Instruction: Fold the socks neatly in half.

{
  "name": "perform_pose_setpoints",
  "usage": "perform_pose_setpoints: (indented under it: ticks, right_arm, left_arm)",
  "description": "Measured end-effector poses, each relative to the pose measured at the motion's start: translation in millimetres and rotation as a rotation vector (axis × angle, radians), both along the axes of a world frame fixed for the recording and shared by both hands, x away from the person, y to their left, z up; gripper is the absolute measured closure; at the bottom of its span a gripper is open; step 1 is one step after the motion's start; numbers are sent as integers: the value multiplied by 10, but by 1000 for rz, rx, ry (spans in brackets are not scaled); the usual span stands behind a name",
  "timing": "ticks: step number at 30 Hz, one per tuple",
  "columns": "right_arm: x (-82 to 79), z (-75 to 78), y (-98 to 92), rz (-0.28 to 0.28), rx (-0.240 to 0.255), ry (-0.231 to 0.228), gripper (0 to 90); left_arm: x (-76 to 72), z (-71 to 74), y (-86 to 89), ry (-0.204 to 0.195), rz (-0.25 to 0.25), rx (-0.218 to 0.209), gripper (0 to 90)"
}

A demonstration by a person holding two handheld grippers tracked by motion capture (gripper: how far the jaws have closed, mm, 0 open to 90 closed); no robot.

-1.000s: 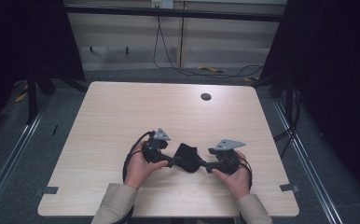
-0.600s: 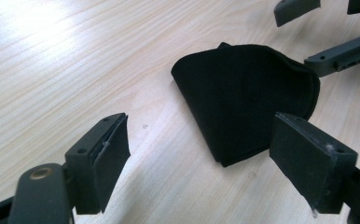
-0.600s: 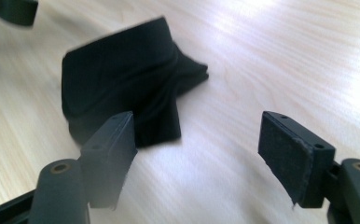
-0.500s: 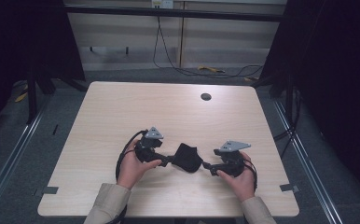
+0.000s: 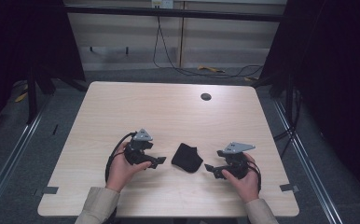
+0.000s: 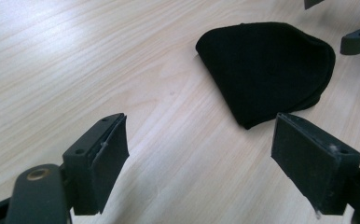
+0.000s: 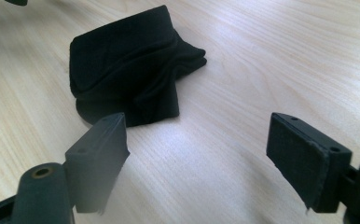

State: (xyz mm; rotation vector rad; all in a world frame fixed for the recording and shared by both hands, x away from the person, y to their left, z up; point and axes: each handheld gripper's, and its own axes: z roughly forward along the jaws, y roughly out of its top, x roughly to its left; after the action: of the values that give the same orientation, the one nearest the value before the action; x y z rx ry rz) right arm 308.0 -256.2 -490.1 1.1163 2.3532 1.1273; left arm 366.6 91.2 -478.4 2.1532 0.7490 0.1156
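Note:
A folded black cloth [image 5: 187, 157] lies on the wooden table [image 5: 169, 112], between the two hand-held grippers. My left gripper [image 5: 158, 161] sits just left of it, open, with bare table between its pads; the cloth [image 6: 266, 70] lies ahead and slightly right of them. My right gripper [image 5: 211, 169] rests just right of the cloth, jaws wide after just opening, nothing between them. From the right gripper view the rumpled cloth [image 7: 131, 65] lies ahead and to the left, and the left fingertip [image 7: 99, 158] stands close to its edge without touching.
A round dark grommet [image 5: 206, 96] sits in the table near its far edge. Dark frame posts stand at both far corners, and cables run along the floor behind the table.
Both grippers let go of the black cloth and drew apart, the left one leftwards and the right one rightwards. The cloth now lies free on the table between them.

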Motion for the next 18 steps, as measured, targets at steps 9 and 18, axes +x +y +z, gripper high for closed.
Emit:
perform_pose_setpoints:
  ticks: [9, 18]
  right_arm:
    - [-45, 34, -97, 12, -3, 3, 181]
    - [-84, 23, -206, 2, -2, 19, 181]
  left_arm:
    - [-27, -30, 86, 1, 2, -11, 180]
    - [-61, -87, 196, -3, 11, -13, 172]
